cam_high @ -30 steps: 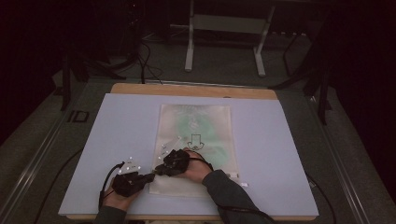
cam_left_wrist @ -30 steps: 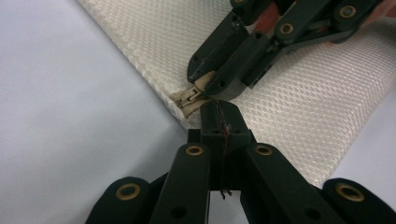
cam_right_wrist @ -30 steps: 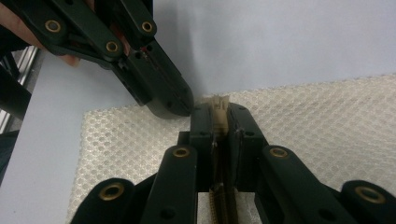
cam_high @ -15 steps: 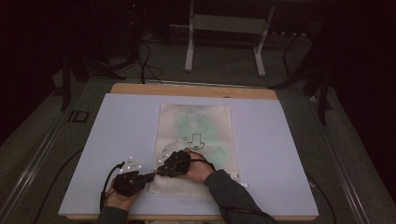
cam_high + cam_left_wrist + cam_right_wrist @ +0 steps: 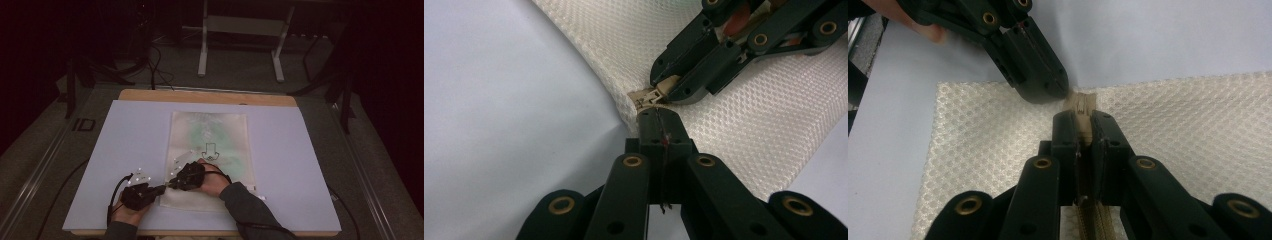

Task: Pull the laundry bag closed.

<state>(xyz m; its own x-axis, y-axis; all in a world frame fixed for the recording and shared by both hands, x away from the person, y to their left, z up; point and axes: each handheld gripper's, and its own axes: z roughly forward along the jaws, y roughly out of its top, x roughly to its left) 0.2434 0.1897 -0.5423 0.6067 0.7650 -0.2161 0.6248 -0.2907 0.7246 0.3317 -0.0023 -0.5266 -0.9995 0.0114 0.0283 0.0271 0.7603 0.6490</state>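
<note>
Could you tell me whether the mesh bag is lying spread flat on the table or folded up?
Spread flat. The high view shows the mesh bag lying as one full rectangle on the table, no fold visible.

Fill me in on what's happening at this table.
A person works a zipper on a cream mesh bag lying flat on the table. The right hand-held gripper is shut on the zipper pull at the bag's near corner. The left hand-held gripper pinches the bag's edge right beside it, apparently bracing the fabric.
</note>
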